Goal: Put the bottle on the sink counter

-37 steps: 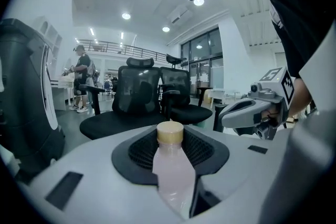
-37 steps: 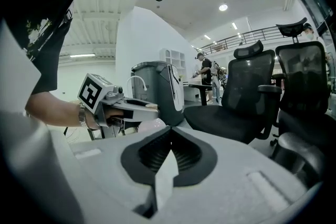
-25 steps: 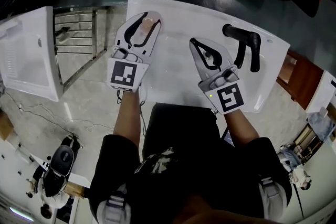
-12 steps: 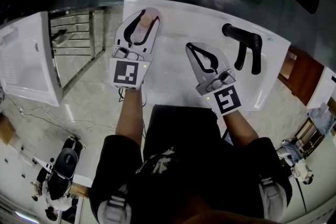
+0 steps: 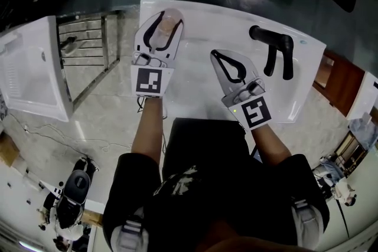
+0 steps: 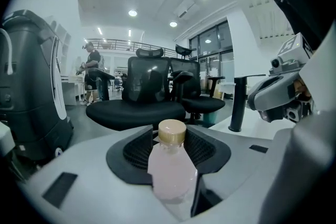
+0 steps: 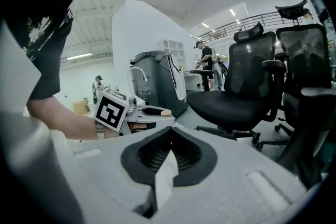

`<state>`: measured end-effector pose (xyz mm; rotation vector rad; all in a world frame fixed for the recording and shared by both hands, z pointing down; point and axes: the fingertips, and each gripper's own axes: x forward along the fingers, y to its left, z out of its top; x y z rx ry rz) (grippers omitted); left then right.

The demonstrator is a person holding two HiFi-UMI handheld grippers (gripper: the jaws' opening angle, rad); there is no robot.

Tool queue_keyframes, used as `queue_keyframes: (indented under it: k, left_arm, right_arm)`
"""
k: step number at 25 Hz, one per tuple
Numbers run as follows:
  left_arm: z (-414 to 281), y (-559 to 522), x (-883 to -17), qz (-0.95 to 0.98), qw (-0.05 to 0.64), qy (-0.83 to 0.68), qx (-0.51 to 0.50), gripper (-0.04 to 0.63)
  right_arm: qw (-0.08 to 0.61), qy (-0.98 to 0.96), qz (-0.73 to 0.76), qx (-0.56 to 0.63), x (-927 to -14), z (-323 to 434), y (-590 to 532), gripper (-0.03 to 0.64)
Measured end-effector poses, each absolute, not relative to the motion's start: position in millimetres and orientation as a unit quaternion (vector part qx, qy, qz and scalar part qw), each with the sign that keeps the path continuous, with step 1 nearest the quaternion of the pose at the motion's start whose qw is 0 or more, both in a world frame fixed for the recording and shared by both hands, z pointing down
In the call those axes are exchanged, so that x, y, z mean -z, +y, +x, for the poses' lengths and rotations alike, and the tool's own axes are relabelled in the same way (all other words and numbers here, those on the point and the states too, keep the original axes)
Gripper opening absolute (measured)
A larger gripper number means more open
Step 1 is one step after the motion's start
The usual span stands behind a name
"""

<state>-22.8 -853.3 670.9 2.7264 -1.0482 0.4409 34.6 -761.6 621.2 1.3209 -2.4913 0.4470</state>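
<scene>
Bottle [image 6: 171,168] stands upright on the desk [image 5: 204,23] between the opening jaws of the left gripper [image 5: 168,19], right gripper [image 7: 170,134] jaws closed and empty; risk: a pad snagging on withdrawal could topple it.

Left claw [image 6: 169,138] opening, bottle [image 6: 172,173] between its jaws.
Bottle upright, tan cap, pads just clear of it; black office chairs [image 6: 149,93] behind.
</scene>
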Motion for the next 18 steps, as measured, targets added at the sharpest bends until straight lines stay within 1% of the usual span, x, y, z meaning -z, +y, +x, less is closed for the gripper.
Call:
queue_keyframes:
  k: [3, 12, 13, 16, 18]
  left_arm:
    - [-24, -854, -666, 0.915, 0.091, -0.364, -0.146, 0.195]
    - [-36, -843, -652, 0.913, 0.075, -0.369, -0.157, 0.195]
    - [-36, -841, -652, 0.913, 0.073, -0.368, -0.160, 0.193]
    - [-33, -835, -649, 0.914, 0.077, -0.364, -0.162, 0.149]
    - [-34, -830, -646, 0.914, 0.083, -0.364, -0.160, 0.140]
  right_arm:
    - [0.143, -0.860, 0.463, -0.156, -617, 38, -758, -0.005]
    - [0.136, -0.857, 0.476, -0.143, -602, 43, -754, -0.005]
    - [0.135, -0.858, 0.476, -0.140, -600, 42, -753, -0.006]
    - [0.134, -0.858, 0.478, -0.135, -594, 40, -747, -0.005]
    - [0.134, -0.857, 0.480, -0.132, -590, 39, -742, -0.005]
